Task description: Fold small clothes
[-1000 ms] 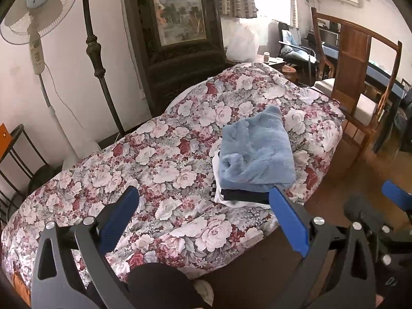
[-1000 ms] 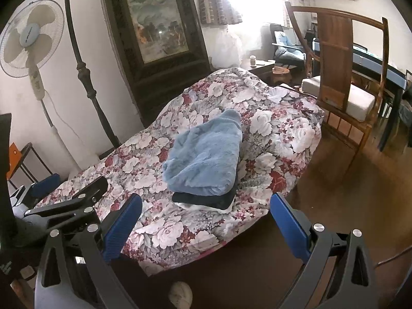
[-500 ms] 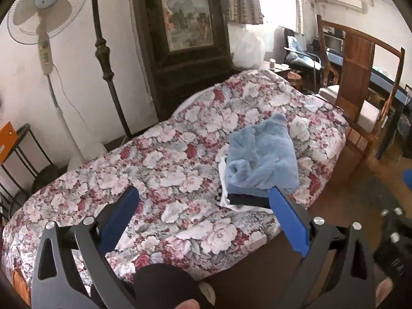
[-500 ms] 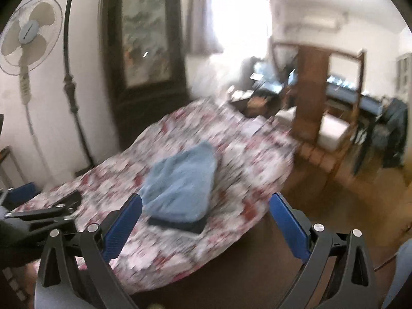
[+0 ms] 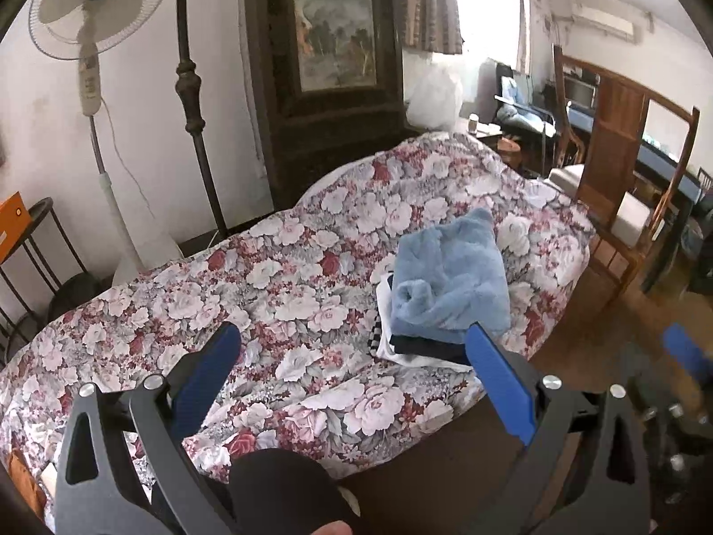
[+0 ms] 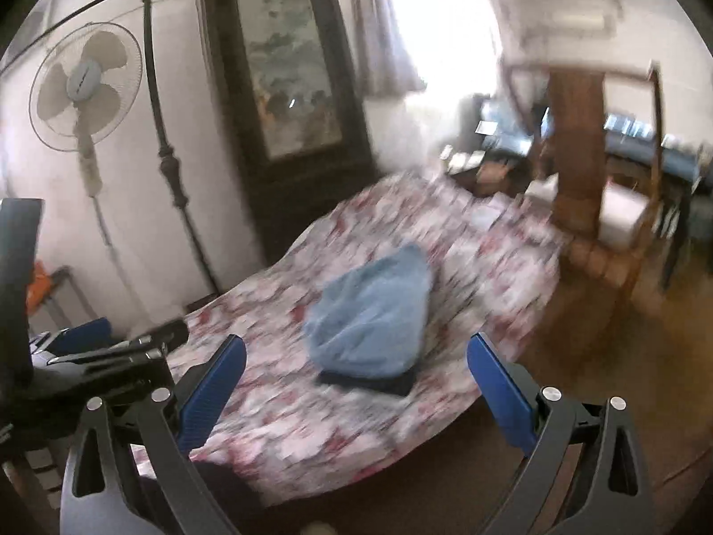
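On the bed (image 5: 312,276) with the flower cover sits a small stack of folded clothes, near the right edge; a fluffy blue top (image 5: 450,285) is on the very top, a dark piece (image 5: 428,347) is under it, and a white piece (image 5: 401,356) with a checked bit is at the bottom; the rest of the bed cover is bare.

The left claw (image 5: 352,379) is wide open and holds nothing; it hangs over the near side of the bed, a little away from the stack; the right claw (image 6: 356,383) is wide open too, with nothing in it, and it is also apart from the clothes; the right view is blurry, so small things there are hard to see.

Behind the bed stands a big dark frame with a painting (image 5: 334,26); a white fan (image 5: 96,9) on a pole and a dark metal post (image 5: 191,98) stand by the wall on the left; a wooden chair (image 5: 624,169) stands past the right end of the bed, close to it; a black round thing (image 5: 285,486) pokes up low down between the left claw's arms, and I cannot tell what it is.
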{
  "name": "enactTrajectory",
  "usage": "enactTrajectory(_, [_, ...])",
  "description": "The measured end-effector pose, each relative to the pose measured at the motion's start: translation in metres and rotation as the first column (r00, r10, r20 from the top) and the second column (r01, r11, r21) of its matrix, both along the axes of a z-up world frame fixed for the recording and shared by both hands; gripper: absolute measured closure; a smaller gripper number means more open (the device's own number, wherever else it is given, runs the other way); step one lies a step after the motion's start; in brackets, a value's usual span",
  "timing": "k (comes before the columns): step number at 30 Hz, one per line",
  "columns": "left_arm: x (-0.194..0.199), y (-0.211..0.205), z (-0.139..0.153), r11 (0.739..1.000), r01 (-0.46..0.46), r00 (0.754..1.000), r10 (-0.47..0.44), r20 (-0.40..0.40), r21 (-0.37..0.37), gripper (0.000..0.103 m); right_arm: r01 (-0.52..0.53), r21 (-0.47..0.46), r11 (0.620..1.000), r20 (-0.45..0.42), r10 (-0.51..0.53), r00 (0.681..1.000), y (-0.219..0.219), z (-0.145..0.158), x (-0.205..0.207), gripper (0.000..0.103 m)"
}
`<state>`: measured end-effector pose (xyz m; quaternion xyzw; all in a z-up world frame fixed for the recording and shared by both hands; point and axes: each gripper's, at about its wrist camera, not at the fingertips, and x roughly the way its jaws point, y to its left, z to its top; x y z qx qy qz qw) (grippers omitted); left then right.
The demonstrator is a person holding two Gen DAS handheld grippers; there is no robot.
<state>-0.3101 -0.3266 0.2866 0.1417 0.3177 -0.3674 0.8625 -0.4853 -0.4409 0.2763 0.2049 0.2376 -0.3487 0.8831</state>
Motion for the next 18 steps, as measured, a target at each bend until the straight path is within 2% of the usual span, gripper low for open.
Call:
enactTrajectory(4, [0.005, 0.006, -0.006, 1.000, -0.025, 1.000, 0.025, -0.002, -0.002, 0.004, 0.046, 0.082, 0.996, -0.040, -0.042, 0.998, -0.004, -0.014, 0.006, 0.003])
enactTrajectory(7, [0.011, 0.000, -0.025, 0.997, -0.009, 0.998, 0.013, -0.055, 0.077, 0.004, 0.034, 0.165, 0.986, -0.085, -0.020, 0.996, -0.006, -0.025, 0.015, 0.003])
enactTrajectory(11, [0.013, -0.001, -0.045, 0.992, 0.006, 0.994, 0.007, -0.106, 0.124, 0.004, 0.048, 0.224, 0.973, -0.111, -0.024, 0.994, -0.005, -0.034, 0.019, 0.003])
enactTrajectory(14, [0.011, 0.005, -0.041, 0.994, 0.005, 0.994, 0.006, -0.105, 0.108, 0.004, 0.040, 0.213, 0.976, -0.098, -0.019, 0.995, -0.002, -0.029, 0.020, 0.003])
enactTrajectory(18, [0.003, 0.009, -0.021, 0.998, 0.008, 0.997, -0.003, -0.077, 0.061, 0.004, 0.018, 0.152, 0.988, -0.063, -0.009, 0.998, 0.006, -0.011, 0.012, 0.003])
